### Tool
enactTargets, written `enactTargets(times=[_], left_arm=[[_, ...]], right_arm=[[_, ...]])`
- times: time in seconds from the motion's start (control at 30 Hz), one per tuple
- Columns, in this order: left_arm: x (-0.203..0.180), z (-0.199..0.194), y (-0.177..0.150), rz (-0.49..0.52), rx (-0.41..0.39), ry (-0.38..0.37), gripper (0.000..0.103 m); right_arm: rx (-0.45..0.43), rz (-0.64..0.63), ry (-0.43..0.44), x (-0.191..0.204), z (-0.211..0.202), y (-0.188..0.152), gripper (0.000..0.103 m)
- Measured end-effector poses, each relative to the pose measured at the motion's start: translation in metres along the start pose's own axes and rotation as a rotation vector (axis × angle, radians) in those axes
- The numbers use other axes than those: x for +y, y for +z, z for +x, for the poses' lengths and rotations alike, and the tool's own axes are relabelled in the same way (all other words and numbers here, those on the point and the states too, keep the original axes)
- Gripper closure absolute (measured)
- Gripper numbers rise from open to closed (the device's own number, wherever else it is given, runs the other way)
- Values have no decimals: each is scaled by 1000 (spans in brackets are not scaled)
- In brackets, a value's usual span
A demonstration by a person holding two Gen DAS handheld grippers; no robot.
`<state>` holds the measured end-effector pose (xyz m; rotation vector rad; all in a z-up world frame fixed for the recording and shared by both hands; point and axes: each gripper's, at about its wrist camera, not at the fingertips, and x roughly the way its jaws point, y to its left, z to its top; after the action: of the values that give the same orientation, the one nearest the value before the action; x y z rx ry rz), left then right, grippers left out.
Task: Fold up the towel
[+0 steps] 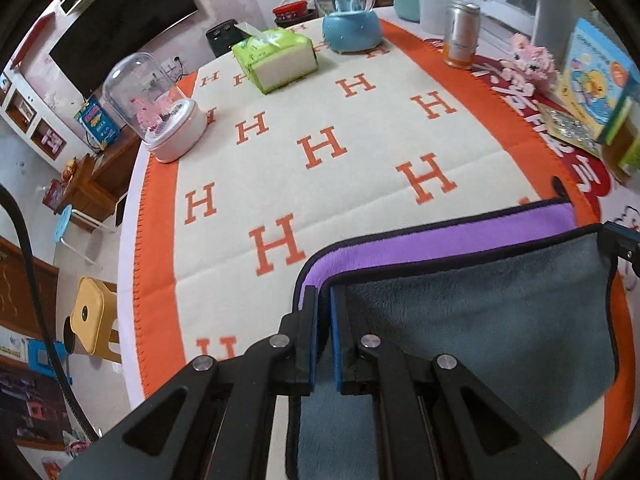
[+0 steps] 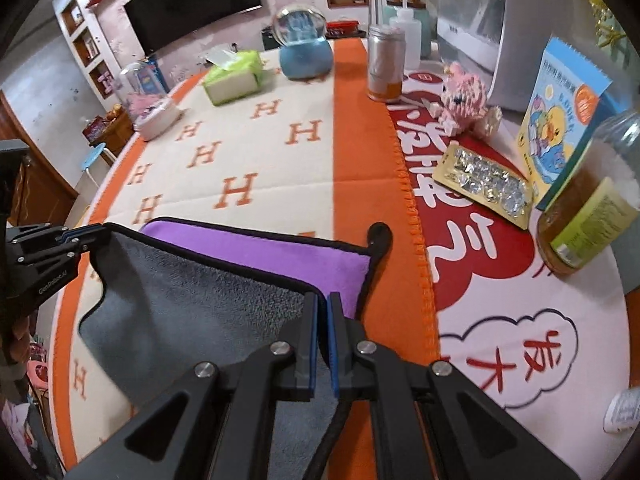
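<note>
The towel (image 1: 480, 300) is grey on one face and purple on the other, with a black hem. It lies on the orange and cream H-pattern cloth (image 1: 320, 152), and its near edge is lifted and stretched between my two grippers. My left gripper (image 1: 324, 292) is shut on the towel's left corner. My right gripper (image 2: 322, 298) is shut on the towel (image 2: 192, 292) at its right corner. The purple face (image 2: 260, 248) shows beyond the raised grey part. The left gripper (image 2: 82, 234) also shows in the right wrist view, and the right gripper's tip (image 1: 618, 240) shows in the left wrist view.
On the cloth stand a green tissue pack (image 1: 276, 58), a blue snow globe (image 1: 350, 12), a domed pink ornament (image 1: 160, 108) and a can (image 1: 462, 34). To the right are a pink toy (image 2: 466, 98), a foil packet (image 2: 484, 182), a book (image 2: 564, 120) and a honey jar (image 2: 584, 216).
</note>
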<state>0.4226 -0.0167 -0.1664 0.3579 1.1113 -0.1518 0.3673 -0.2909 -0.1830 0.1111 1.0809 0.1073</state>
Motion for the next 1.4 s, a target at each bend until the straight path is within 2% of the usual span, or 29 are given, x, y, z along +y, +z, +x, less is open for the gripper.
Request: enactTargets(times=[0.3, 0.47, 0.63, 0.8, 0.93, 1.07, 1.2, 1.27, 1.4], left_arm=[[4, 26, 7, -41, 27, 8, 98], [6, 37, 11, -80, 37, 1, 97], [0, 45, 15, -81, 26, 26, 97], [-1, 50, 15, -90, 22, 41, 91], [2, 45, 12, -104, 8, 47, 64], [4, 29, 8, -129, -17, 33, 38], [2, 7, 0, -145, -40, 5, 26], [0, -8, -6, -151, -48, -6, 16], [-4, -36, -20, -169, -63, -22, 9]], right_arm=[[-14, -8, -9, -3, 20, 17, 99], [0, -23, -39, -2, 33, 19, 98], [6, -54, -85, 0, 41, 17, 98], [28, -33, -82, -6, 44, 14, 90], [29, -26, -85, -8, 39, 12, 75], [9, -35, -107, -6, 27, 10, 73], [-5, -28, -103, -2, 13, 6, 73], [-12, -33, -104, 3, 5, 3, 73], [-25, -49, -100, 17, -14, -7, 73]])
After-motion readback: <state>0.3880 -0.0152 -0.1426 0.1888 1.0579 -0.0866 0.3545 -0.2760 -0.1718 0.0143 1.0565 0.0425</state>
